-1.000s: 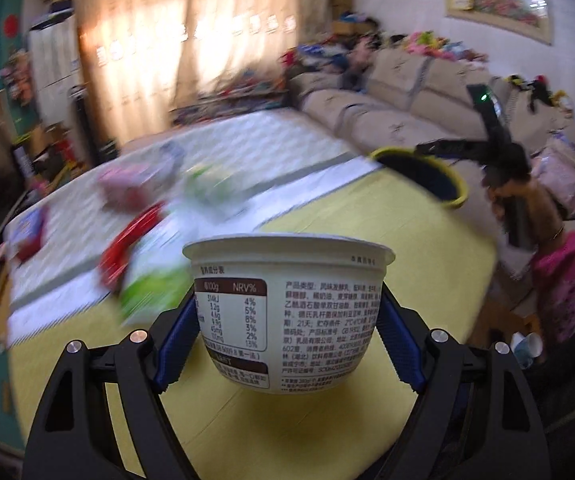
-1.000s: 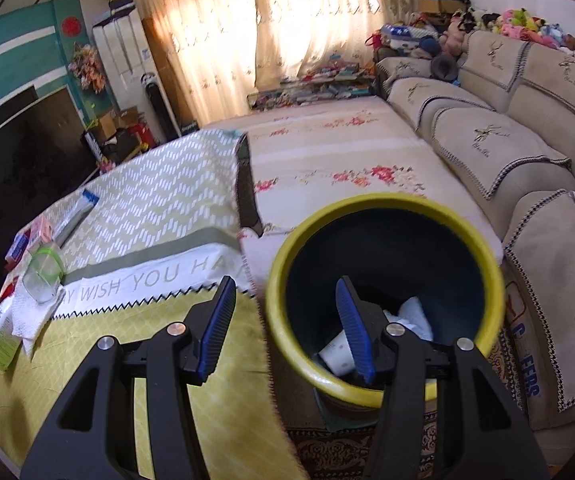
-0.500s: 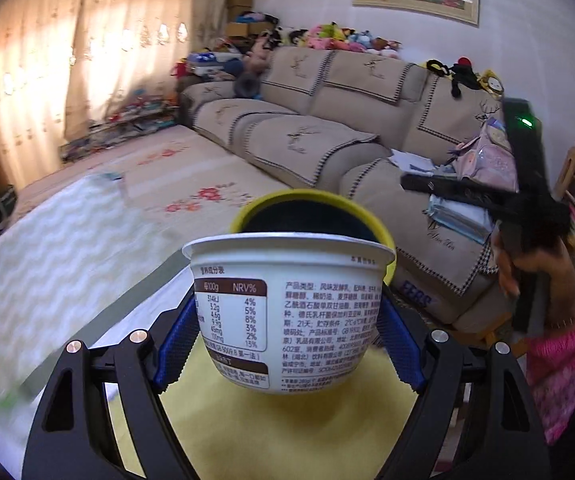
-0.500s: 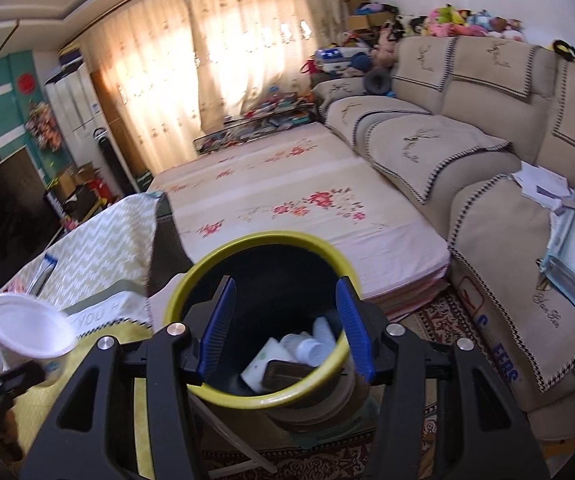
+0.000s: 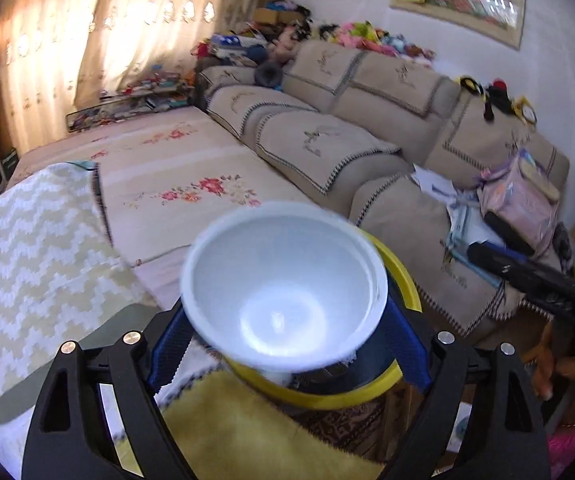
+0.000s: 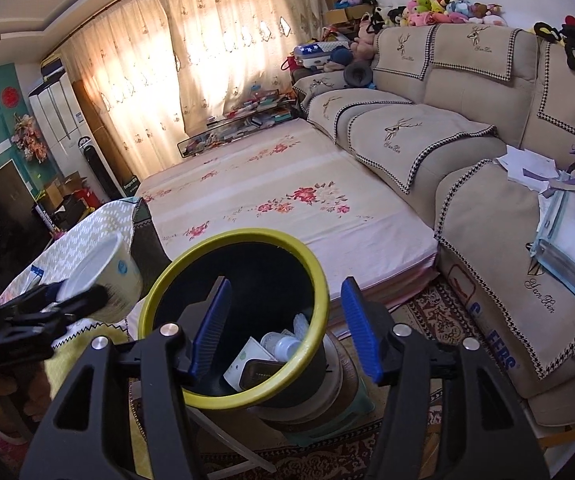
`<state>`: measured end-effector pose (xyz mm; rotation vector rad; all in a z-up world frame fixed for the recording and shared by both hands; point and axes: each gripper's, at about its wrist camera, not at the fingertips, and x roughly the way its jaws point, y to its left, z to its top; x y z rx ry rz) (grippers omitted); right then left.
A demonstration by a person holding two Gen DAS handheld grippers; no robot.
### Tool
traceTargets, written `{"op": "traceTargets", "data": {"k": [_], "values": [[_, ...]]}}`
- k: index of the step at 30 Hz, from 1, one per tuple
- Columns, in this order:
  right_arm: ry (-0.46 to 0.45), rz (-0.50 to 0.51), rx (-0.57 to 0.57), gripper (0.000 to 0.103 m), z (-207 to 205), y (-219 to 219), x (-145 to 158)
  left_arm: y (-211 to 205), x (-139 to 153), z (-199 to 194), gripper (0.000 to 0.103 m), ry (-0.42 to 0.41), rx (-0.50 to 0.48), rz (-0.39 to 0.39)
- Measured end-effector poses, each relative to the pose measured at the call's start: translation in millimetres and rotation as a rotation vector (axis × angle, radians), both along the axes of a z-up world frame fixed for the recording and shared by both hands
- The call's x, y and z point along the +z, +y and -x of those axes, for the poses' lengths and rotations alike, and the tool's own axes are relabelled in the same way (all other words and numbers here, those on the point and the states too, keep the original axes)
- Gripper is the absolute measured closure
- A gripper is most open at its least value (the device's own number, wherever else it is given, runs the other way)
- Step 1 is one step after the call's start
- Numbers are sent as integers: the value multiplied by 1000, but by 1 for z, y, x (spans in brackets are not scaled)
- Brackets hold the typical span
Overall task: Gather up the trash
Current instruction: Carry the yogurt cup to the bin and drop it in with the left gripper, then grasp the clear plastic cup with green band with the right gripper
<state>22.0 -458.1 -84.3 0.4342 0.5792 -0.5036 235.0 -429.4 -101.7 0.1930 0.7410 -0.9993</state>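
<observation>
A white paper cup (image 5: 283,292) tips forward with its mouth toward the camera, blurred, over the yellow-rimmed dark bin (image 5: 405,280). It lies between the blue fingers of my left gripper (image 5: 285,316), whose jaws are opening; the pads no longer grip it. The right wrist view shows the same cup (image 6: 99,276) leaning toward the bin (image 6: 247,236) beside the left gripper (image 6: 47,308). My right gripper (image 6: 286,330) hovers over the bin's near rim, jaws opening, nothing between them. Cartons and bottles (image 6: 275,348) lie inside the bin. The right gripper (image 5: 487,256) shows at the right.
A beige sofa (image 6: 467,140) with papers and a bag runs along the right. A mattress with a floral sheet (image 6: 287,184) lies behind the bin. A yellow cloth (image 5: 255,432) covers the table edge beside it. The bin stands on a stool over a patterned rug (image 6: 439,308).
My left gripper swung from the table across to the bin. The cup, upright and gripped before, has tipped forward as the jaws widened. The right gripper pulled back from the bin.
</observation>
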Motion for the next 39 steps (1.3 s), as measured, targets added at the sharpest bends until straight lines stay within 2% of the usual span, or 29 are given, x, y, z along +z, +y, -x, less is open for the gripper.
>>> {"op": "traceTargets", "data": {"k": [3,6,9,11,14,17,19,24,26,31,36,39], "values": [[4,-1,9,48,-5,5,-2,21,10,4,12,-7,8,34],[-2,-8,12,48,-8,10,-1,16,16,2,13,12,-26,62],[-2,5,6,48,-5,14,4,-12,7,1,18,-1,-85,32],[-1,10,-7,48,-2,12,7,-22,-2,-1,19,20,-97,9],[-8,14,-15,48,2,8,9,-25,-2,-1,20,27,-72,16],[-12,12,-5,48,1,6,9,-3,10,6,20,-24,-26,40],[-10,7,16,48,-3,8,7,18,21,14,19,-67,14,51],[13,-9,79,48,-22,23,-3,93,48,47,5,-151,147,94],[23,-14,120,47,-34,37,-6,131,55,63,5,-178,220,103],[38,0,310,46,-77,108,-6,236,63,95,5,-187,439,119],[49,0,554,46,-120,200,-7,341,68,126,5,-273,706,108],[62,20,665,46,-142,255,-7,384,67,139,5,-302,804,98]]}}
